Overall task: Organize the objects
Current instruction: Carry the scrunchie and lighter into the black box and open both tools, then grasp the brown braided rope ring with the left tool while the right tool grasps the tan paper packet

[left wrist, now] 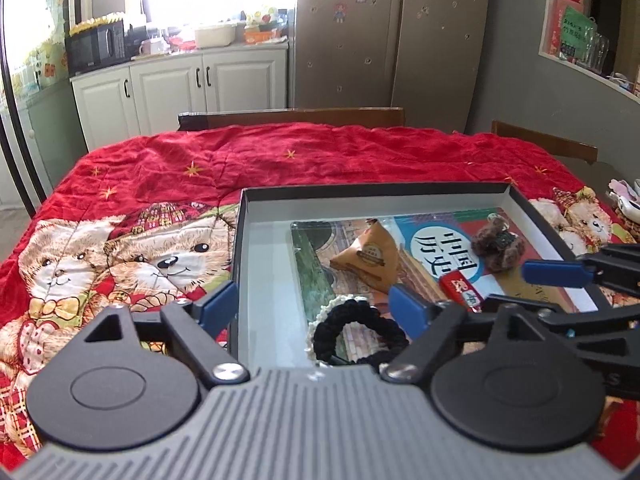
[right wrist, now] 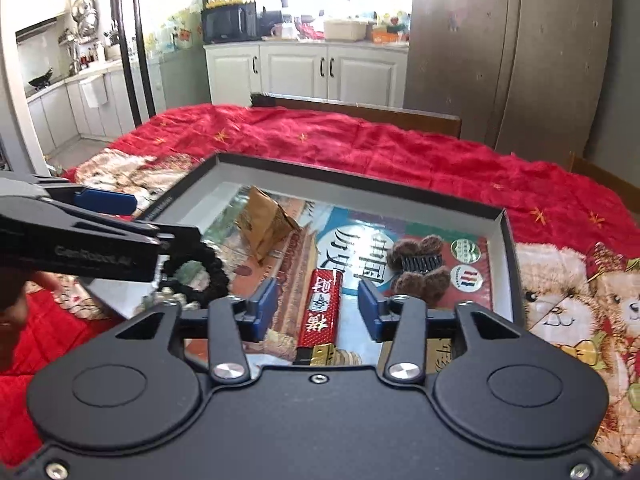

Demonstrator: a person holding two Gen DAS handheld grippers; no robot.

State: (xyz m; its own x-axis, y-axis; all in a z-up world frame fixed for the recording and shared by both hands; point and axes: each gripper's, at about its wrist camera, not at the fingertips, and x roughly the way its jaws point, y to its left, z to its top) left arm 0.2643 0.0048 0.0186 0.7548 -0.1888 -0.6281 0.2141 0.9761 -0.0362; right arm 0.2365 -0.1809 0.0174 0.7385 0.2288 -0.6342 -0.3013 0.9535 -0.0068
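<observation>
A shallow black box [left wrist: 372, 190] [right wrist: 360, 176] with a grey inside lies on the red quilt. It holds a book [left wrist: 320, 272] [right wrist: 292, 248]. On the book rest a brown paper packet [left wrist: 368, 256] [right wrist: 264, 224], a fuzzy brown hair clip [left wrist: 498, 246] [right wrist: 418, 264] and a red lighter [left wrist: 460, 288] [right wrist: 320, 312]. A black bracelet [left wrist: 360, 332] [right wrist: 196, 272] lies at the book's near left corner. My left gripper [left wrist: 312, 304] stands wide open above the bracelet, touching nothing. My right gripper [right wrist: 318, 304] is open with the lighter lying between its blue pads [right wrist: 266, 304], clear of both.
The red teddy-bear quilt [left wrist: 160, 208] [right wrist: 520, 184] covers the table around the box. Wooden chair backs [left wrist: 292, 116] [right wrist: 360, 114] stand at the far edge. White kitchen cabinets [left wrist: 168, 84] and a steel fridge [left wrist: 392, 40] lie beyond. A small pale object [left wrist: 624, 200] sits at the right edge.
</observation>
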